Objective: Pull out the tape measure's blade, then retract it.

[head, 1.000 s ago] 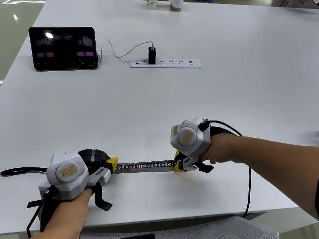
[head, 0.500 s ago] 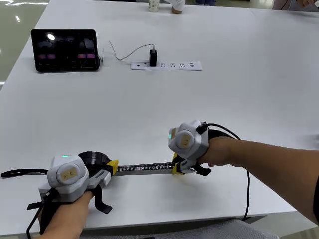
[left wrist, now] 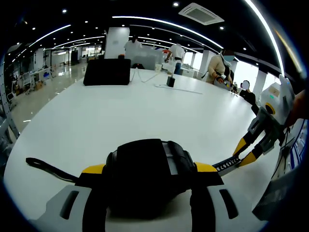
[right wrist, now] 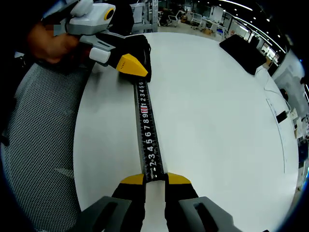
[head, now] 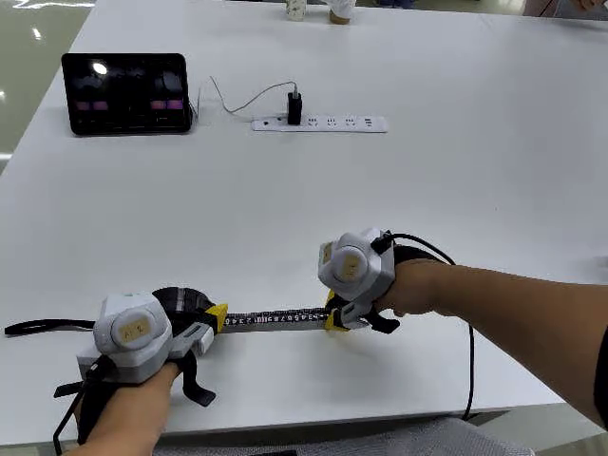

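Black tape measure case (head: pixel 179 302) sits near the front left corner of the white tabletop (head: pixel 380 209), clamped between the two jaws of the left gripper (left wrist: pixel 148 168), one yellow tip on each side of the case. The blade (right wrist: pixel 145 130) runs flat along the tabletop, parallel to the front edge, to the right gripper (right wrist: pixel 155 180), whose jaws are pressed together on the blade's free end. Only a short length of blade appears to be drawn out, so the step in hand could be either the pull or the controlled return.

Probable faults from this position:

1. Blade escape. The right gripper pinches a thin, smooth metal strip. If that pinch loosens, the spring would likely snap the blade back into the case and the end hook would strike the case mouth.
2. Case rotation. The case is rounded. A pull that is off the line of the case mouth could twist it between the left jaws or drag it along the tabletop.
3. Blade kink. Raising or rolling the right gripper while the blade is under tension could buckle the strip.
4. Edge loss. Both grippers work close to the front edge; a slipped case could go over it.
5. Strap snag. The wrist strap (head: pixel 38 327) trails toward the left edge and could catch under the left gripper.

The tablet (head: pixel 126 92) and power strip (head: pixel 323 123) lie well apart, toward the far edge.
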Motion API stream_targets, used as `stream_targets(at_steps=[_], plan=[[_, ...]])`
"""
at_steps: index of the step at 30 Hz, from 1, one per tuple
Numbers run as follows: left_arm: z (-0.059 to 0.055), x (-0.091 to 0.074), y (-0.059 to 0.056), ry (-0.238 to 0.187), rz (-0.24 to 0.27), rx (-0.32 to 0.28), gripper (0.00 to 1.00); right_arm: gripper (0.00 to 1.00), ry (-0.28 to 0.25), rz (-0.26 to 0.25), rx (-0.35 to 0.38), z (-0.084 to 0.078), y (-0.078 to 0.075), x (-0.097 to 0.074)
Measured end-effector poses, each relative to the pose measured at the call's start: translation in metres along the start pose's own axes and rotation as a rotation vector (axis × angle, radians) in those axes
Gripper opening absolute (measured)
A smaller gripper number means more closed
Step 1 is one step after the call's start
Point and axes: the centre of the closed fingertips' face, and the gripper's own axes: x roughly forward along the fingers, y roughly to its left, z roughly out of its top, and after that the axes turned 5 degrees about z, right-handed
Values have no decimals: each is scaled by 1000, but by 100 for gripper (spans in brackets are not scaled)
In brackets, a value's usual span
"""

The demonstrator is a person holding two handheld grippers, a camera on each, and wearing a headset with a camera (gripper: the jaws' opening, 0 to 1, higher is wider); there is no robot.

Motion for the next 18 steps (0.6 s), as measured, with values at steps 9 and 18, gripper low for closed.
stream_targets(at_steps=[9, 18], plan=[[0, 0, 0, -1, -2, -3, 65, 11, -3, -1, -1, 5, 0, 2], [0, 0, 1, -1, -1, 0, 65, 11, -11, -3, 2, 11, 0, 4]])
